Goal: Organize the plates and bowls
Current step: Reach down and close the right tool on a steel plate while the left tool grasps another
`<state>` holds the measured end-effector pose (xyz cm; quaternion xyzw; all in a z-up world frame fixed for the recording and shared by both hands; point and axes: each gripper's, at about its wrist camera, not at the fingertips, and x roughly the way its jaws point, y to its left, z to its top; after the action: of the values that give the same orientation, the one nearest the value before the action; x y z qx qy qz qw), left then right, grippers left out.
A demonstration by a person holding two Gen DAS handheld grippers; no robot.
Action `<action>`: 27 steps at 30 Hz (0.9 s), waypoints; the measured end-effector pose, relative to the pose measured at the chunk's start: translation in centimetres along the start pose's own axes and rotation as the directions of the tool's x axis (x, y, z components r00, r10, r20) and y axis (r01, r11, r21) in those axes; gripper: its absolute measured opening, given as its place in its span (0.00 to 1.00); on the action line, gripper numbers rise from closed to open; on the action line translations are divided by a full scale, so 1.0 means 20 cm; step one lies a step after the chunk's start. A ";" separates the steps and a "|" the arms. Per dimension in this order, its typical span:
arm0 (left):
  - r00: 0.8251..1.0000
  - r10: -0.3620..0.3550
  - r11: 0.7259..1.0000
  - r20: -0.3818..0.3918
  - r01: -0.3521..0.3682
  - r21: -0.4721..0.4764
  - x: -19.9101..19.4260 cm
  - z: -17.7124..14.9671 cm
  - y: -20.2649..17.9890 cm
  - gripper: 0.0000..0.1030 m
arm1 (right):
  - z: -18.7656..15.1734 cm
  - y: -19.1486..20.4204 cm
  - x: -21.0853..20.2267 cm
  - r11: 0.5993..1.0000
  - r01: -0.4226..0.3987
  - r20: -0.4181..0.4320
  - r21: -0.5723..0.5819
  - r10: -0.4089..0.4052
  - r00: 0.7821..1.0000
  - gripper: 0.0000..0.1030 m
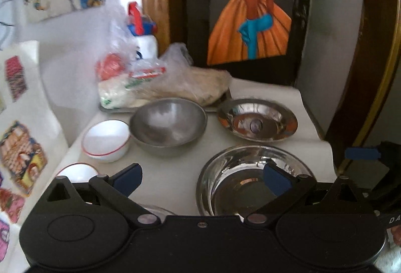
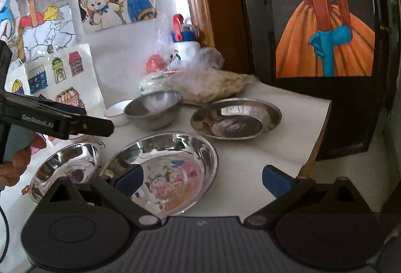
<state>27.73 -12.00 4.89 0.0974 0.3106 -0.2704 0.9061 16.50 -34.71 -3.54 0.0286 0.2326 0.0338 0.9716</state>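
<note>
Several dishes stand on a white table (image 1: pixel 173 182). Under my left gripper (image 1: pixel 202 180), which is open and empty, lies a shiny steel plate (image 1: pixel 240 187); the right pad hangs over its bowl. Behind it are a second steel plate (image 1: pixel 258 122), a dull steel bowl (image 1: pixel 168 128) and a white bowl with a red rim (image 1: pixel 106 140). My right gripper (image 2: pixel 202 181) is open and empty above the near steel plate (image 2: pixel 175 162), its left pad over the plate's left rim. A small steel dish (image 2: pixel 65 167) lies to the left. The left gripper (image 2: pixel 105 126) reaches in from the left.
Plastic bags of food (image 1: pixel 165 82) sit on a tray at the back, with a white bottle (image 1: pixel 146 42) behind them. A dark framed painting (image 1: pixel 250 22) leans at the back right. Drawings cover the left wall. The table's right edge (image 2: pixel 318 137) drops off. A hand (image 2: pixel 15 167) holds the left gripper.
</note>
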 end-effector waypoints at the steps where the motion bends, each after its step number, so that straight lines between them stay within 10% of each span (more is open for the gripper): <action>1: 1.000 -0.009 1.000 -0.013 0.009 0.007 0.03 0.00 0.00 0.99 | -0.01 -0.01 0.01 1.000 0.001 -0.011 0.008 0.000 1.000 1.00; 14: 0.976 -0.121 0.992 -0.181 0.123 -0.003 0.26 0.01 0.03 0.92 | -0.07 -0.01 0.11 0.993 -0.071 -0.089 0.091 0.079 0.993 0.71; 27: 0.962 -0.158 0.986 -0.223 0.141 -0.091 0.29 0.01 0.06 0.42 | -0.09 -0.02 0.10 0.989 -0.079 -0.103 0.124 0.092 0.990 0.28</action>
<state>32.30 -13.52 1.43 0.0707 0.4295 -0.3131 0.8441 17.40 -34.84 -6.08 0.0948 0.2853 0.0632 0.9517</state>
